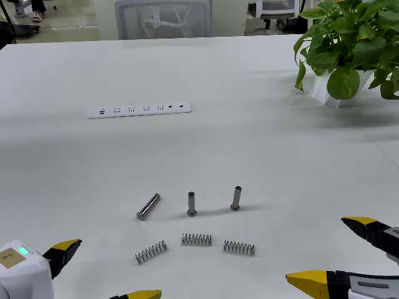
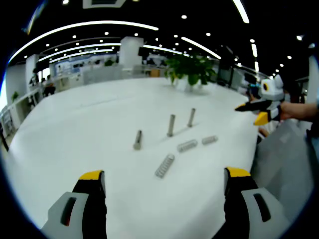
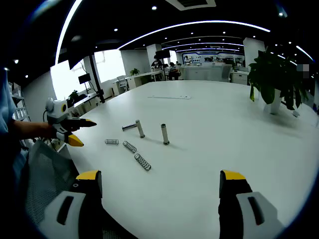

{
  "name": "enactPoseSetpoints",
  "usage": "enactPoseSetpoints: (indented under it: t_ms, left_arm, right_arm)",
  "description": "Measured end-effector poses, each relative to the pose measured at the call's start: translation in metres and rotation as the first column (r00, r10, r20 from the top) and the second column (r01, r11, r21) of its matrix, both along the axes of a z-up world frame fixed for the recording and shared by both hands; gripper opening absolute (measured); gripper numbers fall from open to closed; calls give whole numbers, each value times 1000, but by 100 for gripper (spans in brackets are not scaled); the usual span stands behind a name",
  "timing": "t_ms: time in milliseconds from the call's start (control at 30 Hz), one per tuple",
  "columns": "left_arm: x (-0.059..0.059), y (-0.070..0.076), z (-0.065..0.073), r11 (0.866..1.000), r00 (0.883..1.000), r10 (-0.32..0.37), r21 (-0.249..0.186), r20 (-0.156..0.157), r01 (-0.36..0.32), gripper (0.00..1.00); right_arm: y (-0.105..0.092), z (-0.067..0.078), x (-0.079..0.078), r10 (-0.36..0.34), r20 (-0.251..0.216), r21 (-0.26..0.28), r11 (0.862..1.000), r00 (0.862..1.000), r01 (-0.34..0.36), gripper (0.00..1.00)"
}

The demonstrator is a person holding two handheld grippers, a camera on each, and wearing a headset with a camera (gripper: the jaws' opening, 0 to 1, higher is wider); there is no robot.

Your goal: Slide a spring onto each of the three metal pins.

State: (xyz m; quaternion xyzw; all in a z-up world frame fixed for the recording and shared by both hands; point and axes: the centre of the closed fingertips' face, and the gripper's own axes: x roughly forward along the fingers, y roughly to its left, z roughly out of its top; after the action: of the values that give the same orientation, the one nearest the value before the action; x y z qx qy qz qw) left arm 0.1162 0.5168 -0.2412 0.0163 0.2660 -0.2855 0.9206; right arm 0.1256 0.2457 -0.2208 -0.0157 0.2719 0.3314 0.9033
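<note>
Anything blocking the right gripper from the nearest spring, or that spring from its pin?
Nothing visible. Bare table lies between the open right gripper and the right spring, and between that spring and the upright right pin just behind it. The middle spring lies apart, off to the side.

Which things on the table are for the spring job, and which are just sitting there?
For the job:
lying metal pin
middle upright pin
right upright pin
left spring
middle spring
right spring

Just lying about:
white power strip
potted plant
office chair
</note>
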Motion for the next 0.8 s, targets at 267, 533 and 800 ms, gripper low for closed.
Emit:
enactPoseSetpoints:
  t_ms: [267,533,800]
  left_arm:
    - [-2,2,-3,1000,1000,-2,1,-15,2,100]
    - [-3,2,-6,1000,1000,-5,-1,-28,5,98]
    - [-1,5,-9,1000,999,1,11,-45,-1,100]
  right_arm:
    - [1,-1,1,16,-1,-19,1000,1000,-16,99]
    - [7,-3,-2,50,-10,-31,998,999,-50,99]
    - [10,-5,-5,54,-19,-26,998,998,-55,99]
